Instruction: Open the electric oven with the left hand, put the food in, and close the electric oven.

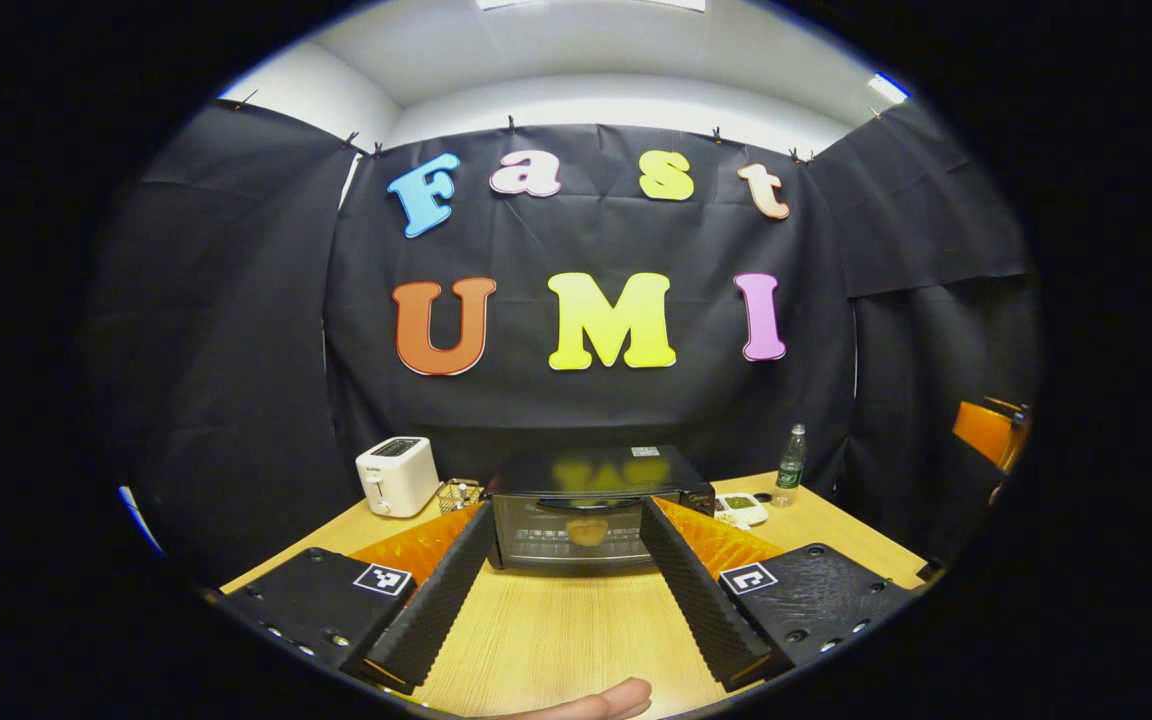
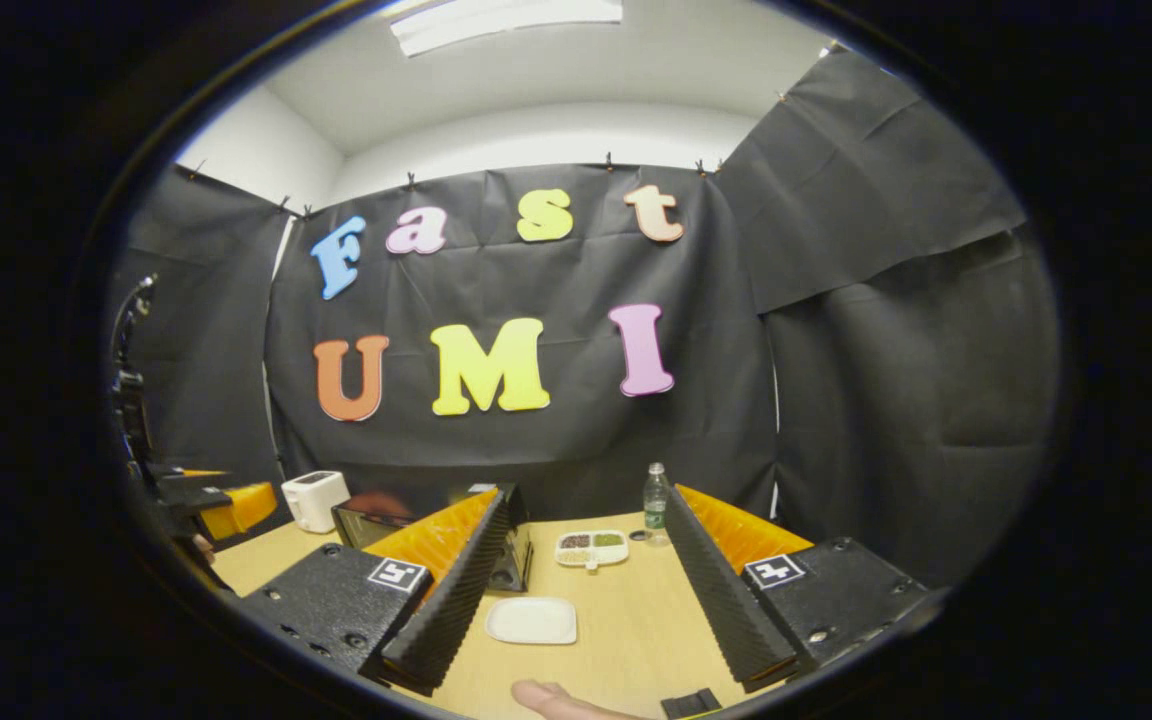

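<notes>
The black electric oven (image 1: 586, 470) stands at the middle of the wooden table (image 1: 556, 630) with its glass door upright and closed. A dim yellowish shape (image 1: 586, 533) shows in the glass; I cannot tell whether it lies inside or is a reflection. My left gripper (image 1: 568, 512) is open, short of the door and holding nothing, its fingers framing the oven front. My right gripper (image 2: 591, 497) is open too, with nothing in it. A flat white plate (image 2: 531, 620) lies between its fingers on the table and looks bare. The oven (image 2: 376, 522) sits to its left, partly behind one finger.
A white toaster (image 1: 396, 475) and a small wire basket (image 1: 458, 493) stand left of the oven. A compartment dish (image 2: 591, 547) and a water bottle (image 2: 655, 497) stand to its right. A person's fingertip (image 1: 601, 698) shows at the bottom edge. The left gripper (image 2: 206, 505) is seen far left.
</notes>
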Demonstrator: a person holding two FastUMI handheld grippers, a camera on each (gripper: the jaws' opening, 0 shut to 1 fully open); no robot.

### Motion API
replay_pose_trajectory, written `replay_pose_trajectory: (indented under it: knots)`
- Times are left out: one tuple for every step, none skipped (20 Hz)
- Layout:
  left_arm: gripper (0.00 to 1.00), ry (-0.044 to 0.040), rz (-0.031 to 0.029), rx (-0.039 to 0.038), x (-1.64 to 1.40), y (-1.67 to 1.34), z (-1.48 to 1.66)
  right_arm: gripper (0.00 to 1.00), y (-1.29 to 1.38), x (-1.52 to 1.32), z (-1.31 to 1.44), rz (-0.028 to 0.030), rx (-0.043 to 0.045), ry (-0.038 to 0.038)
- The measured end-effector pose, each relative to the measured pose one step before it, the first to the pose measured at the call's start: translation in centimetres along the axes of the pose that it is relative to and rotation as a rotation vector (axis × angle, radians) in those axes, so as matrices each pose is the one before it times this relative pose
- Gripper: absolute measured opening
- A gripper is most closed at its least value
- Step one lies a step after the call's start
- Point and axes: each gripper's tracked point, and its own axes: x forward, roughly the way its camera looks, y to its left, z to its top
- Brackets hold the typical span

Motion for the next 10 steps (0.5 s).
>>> replay_pose_trajectory:
  knots:
    - [0.96,-0.01452,-0.00267,-0.00725,-0.968,-0.052,0.455,0.94,0.111,-0.394,0.264,-0.00181,-0.00461,-0.01109]
    - [0.96,-0.01496,-0.01146,-0.00704,-0.781,-0.285,0.427,0.94,0.382,-0.281,-0.030,0.00173,-0.00906,-0.00497]
    - [0.96,-0.00985,-0.00872,-0.00536,-0.738,-0.244,0.232,0.94,0.459,-0.382,-0.017,0.01056,-0.01123,-0.00451]
    - [0.96,-0.00553,0.00159,-0.00312,-0.765,0.080,0.133,0.94,0.534,-0.372,0.001,0.01253,-0.00898,-0.00179]
    - [0.96,0.00156,0.00254,0.00545,-0.521,0.155,-0.078,0.94,0.340,-0.327,-0.170,0.00892,-0.00606,0.00054]
    - [0.96,0.00292,0.00766,0.00583,-0.468,0.164,-0.202,0.94,0.224,-0.315,-0.101,0.00608,-0.00489,-0.00048]
    - [0.96,0.00075,0.00730,0.00369,-0.311,0.223,-0.126,0.94,0.259,-0.350,-0.270,0.00714,-0.00672,0.00379]
    - [0.96,0.00136,0.00335,-0.00046,-0.252,0.088,0.017,0.94,0.356,-0.389,-0.143,0.00765,-0.00435,0.00381]
    - [0.96,-0.00372,0.00016,-0.00138,-0.222,-0.006,0.101,0.94,0.289,-0.322,0.097,0.00870,-0.00384,0.00023]
    - [0.96,-0.00388,0.00011,0.00231,-0.223,-0.007,0.105,0.94,0.104,-0.094,0.035,0.00181,-0.00451,-0.00243]
